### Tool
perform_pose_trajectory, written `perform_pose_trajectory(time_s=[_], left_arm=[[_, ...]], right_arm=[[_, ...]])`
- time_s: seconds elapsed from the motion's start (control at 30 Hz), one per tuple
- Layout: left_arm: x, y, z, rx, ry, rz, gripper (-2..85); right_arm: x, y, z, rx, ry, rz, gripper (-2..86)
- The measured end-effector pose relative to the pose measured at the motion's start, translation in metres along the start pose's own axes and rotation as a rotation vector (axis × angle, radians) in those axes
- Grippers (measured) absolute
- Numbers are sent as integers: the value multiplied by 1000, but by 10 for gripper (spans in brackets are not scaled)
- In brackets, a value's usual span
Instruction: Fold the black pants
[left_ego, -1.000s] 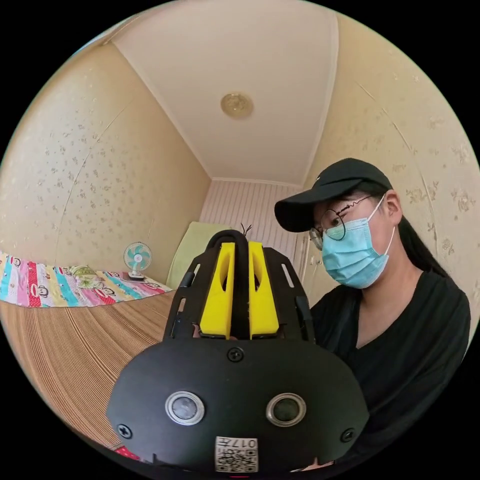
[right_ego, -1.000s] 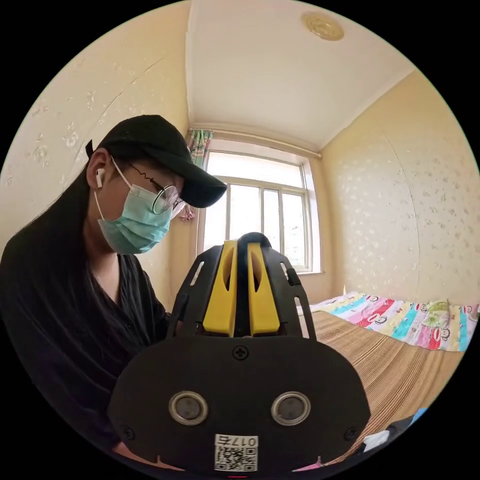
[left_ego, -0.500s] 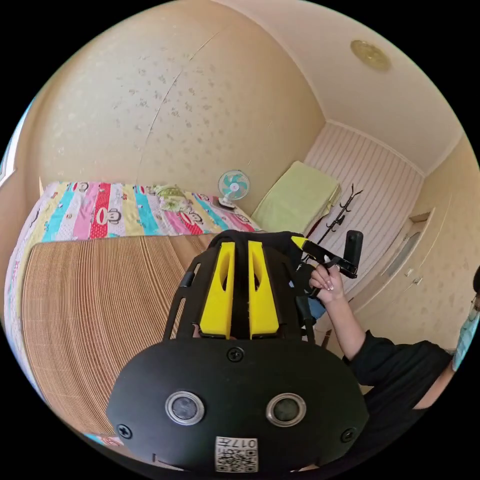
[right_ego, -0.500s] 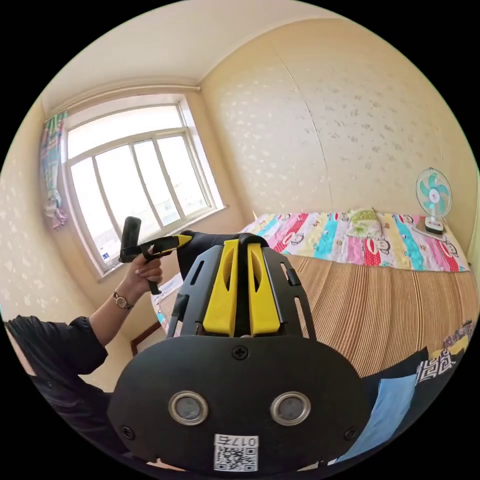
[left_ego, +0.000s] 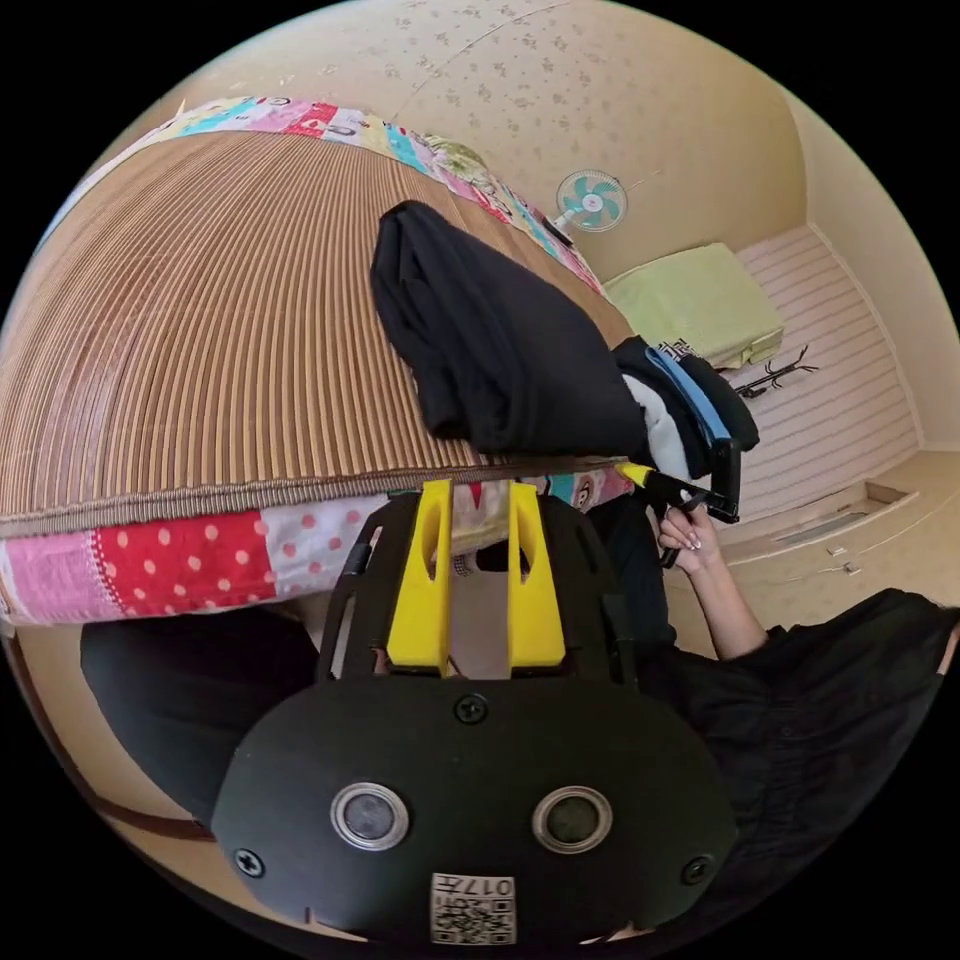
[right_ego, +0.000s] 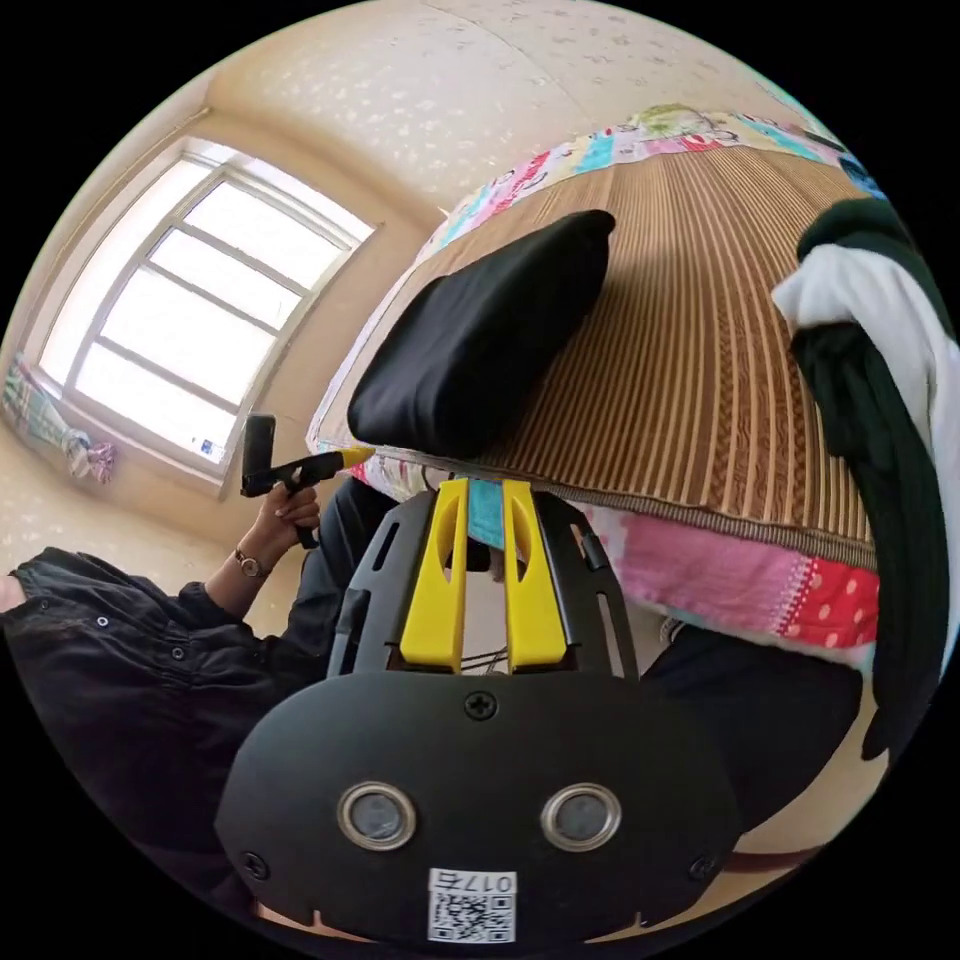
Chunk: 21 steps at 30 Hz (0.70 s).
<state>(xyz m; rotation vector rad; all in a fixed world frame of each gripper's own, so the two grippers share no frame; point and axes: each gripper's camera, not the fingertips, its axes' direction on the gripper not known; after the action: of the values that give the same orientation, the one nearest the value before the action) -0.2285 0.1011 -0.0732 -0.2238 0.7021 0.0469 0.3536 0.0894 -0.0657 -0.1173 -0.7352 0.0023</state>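
In the left gripper view we see the black pants lying as a folded bundle on the striped bed mat, close to its near edge. Our left gripper hangs below that edge with its fingers a narrow gap apart and holding nothing. Beside the pants sits a pile of other clothes.

In the right gripper view the pants again rest near the mat's edge, apart from the right gripper, whose fingers are likewise slightly parted and empty. The fold looks done, though we cannot see its far side. The bundle partly overhangs the edge, so a brush from either gripper could tip it off or spring it open.
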Motion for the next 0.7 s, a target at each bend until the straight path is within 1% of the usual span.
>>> perform_pose_trajectory(time_s=[0.07, 0.17, 0.2, 0.27, 0.3, 0.33, 0.37, 0.43, 0.5, 0.6, 0.7], left_arm=[[13, -1, -3, -14, -47, 35, 108], [41, -8, -14, -26, -105, 122, 107], [52, -11, -18, -52, -138, 156, 101], [68, -13, -21, -110, -182, 219, 90], [80, -11, -22, -160, -198, 269, 79], [94, -7, -21, -218, -197, 328, 57], [100, -4, -20, -251, -193, 356, 40], [118, 12, -11, -407, -197, 415, 12], [124, 26, -4, -478, -251, 420, 3], [123, 45, -1, -481, -334, 372, -2], [117, 60, -9, -394, -323, 326, -4]], right_arm=[[-1, -25, -2, 51, -32, 2, 125], [-5, -86, 12, 64, 23, -7, 149], [-6, -111, 24, 48, 51, -18, 155], [-1, -146, 57, -52, 71, -28, 153], [3, -166, 88, -169, 76, -33, 141], [2, -178, 110, -215, 103, -41, 133], [-2, -181, 117, -212, 127, -57, 131], [-24, -196, 138, -191, 202, -143, 123], [-41, -212, 161, -222, 213, -197, 118], [-80, -242, 214, -303, 202, -281, 111], [-138, -260, 283, -363, 206, -405, 108]])
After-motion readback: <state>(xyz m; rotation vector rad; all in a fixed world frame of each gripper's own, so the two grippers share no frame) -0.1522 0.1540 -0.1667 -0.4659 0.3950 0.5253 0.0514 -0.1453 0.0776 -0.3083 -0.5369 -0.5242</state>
